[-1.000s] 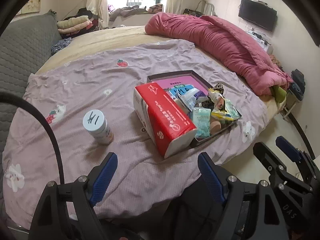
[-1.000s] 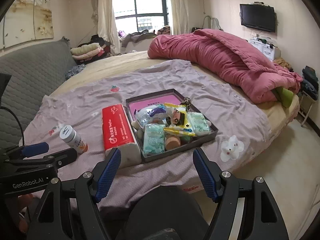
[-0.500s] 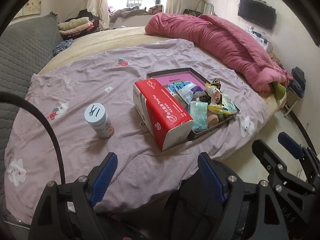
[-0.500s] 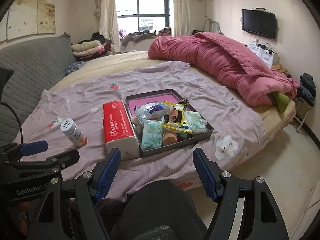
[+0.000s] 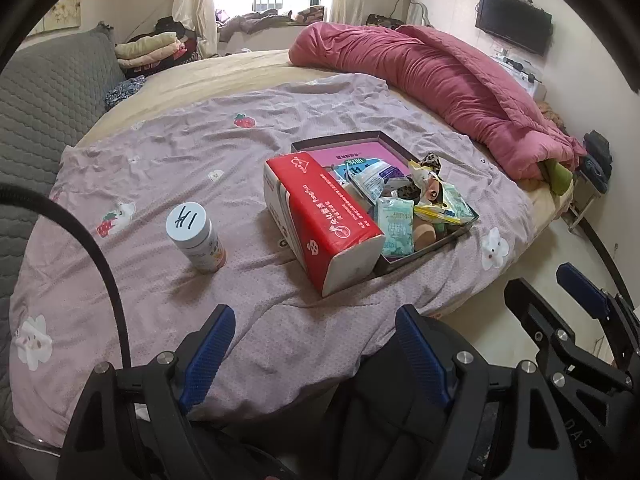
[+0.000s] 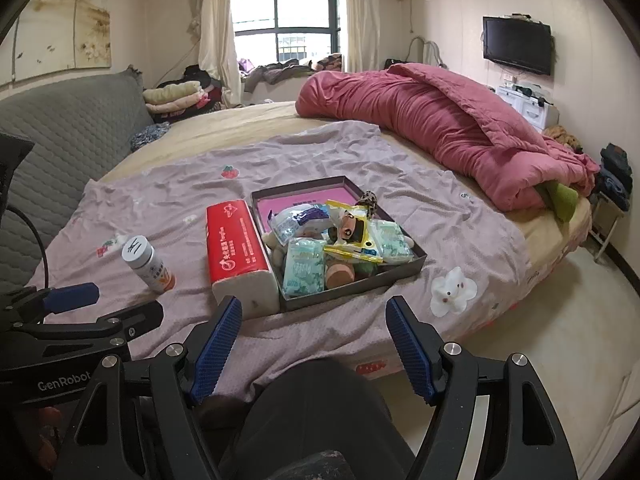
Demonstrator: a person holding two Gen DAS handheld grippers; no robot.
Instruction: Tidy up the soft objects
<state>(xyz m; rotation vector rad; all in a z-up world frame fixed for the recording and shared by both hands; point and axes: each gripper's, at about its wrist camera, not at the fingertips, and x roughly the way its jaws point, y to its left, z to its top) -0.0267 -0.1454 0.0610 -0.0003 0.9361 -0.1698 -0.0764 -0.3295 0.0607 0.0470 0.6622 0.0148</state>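
A: Both open, empty? Left gripper (image 5: 310,344), right gripper (image 6: 314,340)?
B: Yes. Tissue pack (image 6: 238,248) on bed, touching tray (image 6: 400,270), long axis pointing away, just left of right gripper.

You're looking at a bed (image 5: 224,76) with a tan sheet. A mauve blanket (image 5: 168,168) printed with strawberries and flowers covers its near part, draping over the near edge. On it stand a white-capped bottle (image 5: 196,236), a red tissue pack (image 5: 320,216) and, touching the pack, a dark tray (image 6: 362,282) of packets. A crumpled pink duvet (image 5: 432,80) lies along the right edge.
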